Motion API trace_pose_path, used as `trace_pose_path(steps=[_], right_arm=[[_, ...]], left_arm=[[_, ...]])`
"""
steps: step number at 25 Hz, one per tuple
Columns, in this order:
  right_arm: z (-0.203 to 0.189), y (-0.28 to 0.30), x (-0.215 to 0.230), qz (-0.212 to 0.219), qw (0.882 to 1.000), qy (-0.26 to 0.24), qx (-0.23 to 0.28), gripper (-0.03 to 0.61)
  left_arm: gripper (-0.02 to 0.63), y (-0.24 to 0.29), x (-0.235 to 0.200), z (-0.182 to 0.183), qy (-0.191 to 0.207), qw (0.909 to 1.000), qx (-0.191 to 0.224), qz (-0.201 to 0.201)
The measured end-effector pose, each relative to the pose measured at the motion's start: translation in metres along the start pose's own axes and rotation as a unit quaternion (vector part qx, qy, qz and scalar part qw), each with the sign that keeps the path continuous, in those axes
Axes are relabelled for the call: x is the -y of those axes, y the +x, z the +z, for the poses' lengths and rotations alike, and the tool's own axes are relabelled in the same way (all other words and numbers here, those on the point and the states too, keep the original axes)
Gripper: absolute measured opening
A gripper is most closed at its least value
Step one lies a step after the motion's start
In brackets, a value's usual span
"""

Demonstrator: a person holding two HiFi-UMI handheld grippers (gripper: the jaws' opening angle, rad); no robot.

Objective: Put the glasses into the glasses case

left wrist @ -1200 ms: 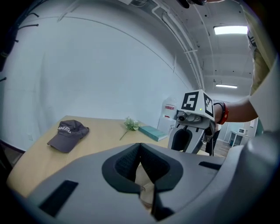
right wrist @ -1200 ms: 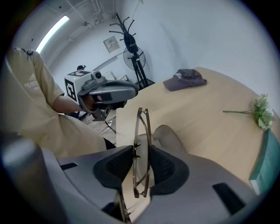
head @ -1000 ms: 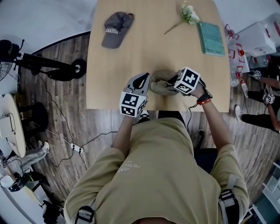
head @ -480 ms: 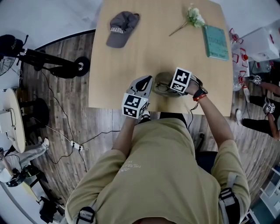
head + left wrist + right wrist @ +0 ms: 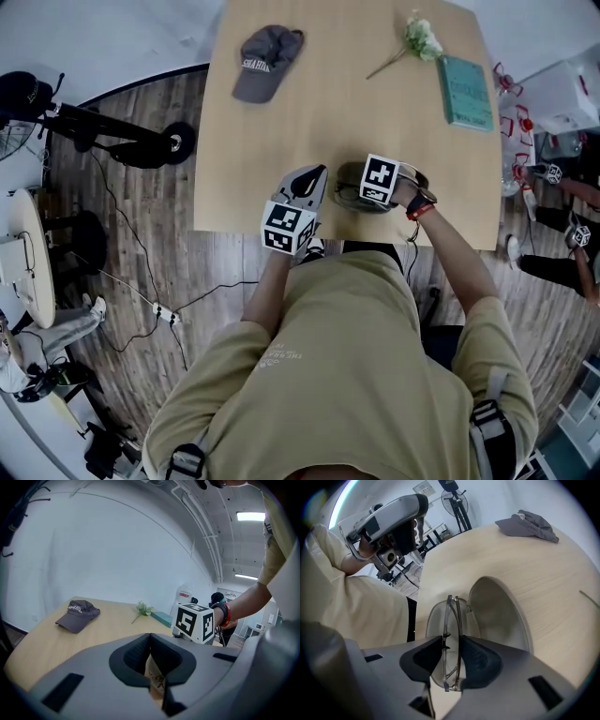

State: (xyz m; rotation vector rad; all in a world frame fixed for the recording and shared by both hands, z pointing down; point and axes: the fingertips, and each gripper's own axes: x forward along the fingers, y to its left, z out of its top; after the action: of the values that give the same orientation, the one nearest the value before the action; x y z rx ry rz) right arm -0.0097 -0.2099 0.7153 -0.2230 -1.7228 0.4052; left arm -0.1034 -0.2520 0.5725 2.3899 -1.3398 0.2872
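Right gripper [image 5: 451, 660] holds folded glasses [image 5: 449, 616] lengthwise over case [image 5: 499, 616].

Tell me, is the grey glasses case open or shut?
Open. In the right gripper view the grey oval glasses case shows both hollow halves spread apart, with the thin-framed folded glasses above one half.
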Motion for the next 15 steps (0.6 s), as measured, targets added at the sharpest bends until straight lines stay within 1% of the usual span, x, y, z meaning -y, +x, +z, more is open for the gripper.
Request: trace_pose_path(steps=[3,7,9,11,15], right_arm=[[-0.002,0.006,0.0,-0.019,1.0,-0.007,-0.008,0.144],[-0.001,0.011,0.002,-0.044,0.999,0.004,-0.012,0.177],[-0.002,0.013,0.0,-0.053,0.998,0.002,-0.021,0.205],[-0.003,0.013,0.0,-0.065,0.998,-0.004,-0.026,0.209],[-0.001,0.007,0.0,-0.087,0.996,0.0,-0.014,0.233]], left_arm=[[0.021,-0.001,0.0,-0.002,-0.002,1.0,-0.002,-0.002],[0.021,-0.004,-0.004,-0.005,-0.004,1.0,-0.002,-0.003],[0.021,-0.007,-0.004,-0.006,-0.005,1.0,-0.001,-0.003],[0.021,-0.009,-0.003,-0.008,-0.005,1.0,0.0,-0.004],[0.021,-0.013,-0.002,-0.015,-0.014,0.9999,-0.002,-0.004]])
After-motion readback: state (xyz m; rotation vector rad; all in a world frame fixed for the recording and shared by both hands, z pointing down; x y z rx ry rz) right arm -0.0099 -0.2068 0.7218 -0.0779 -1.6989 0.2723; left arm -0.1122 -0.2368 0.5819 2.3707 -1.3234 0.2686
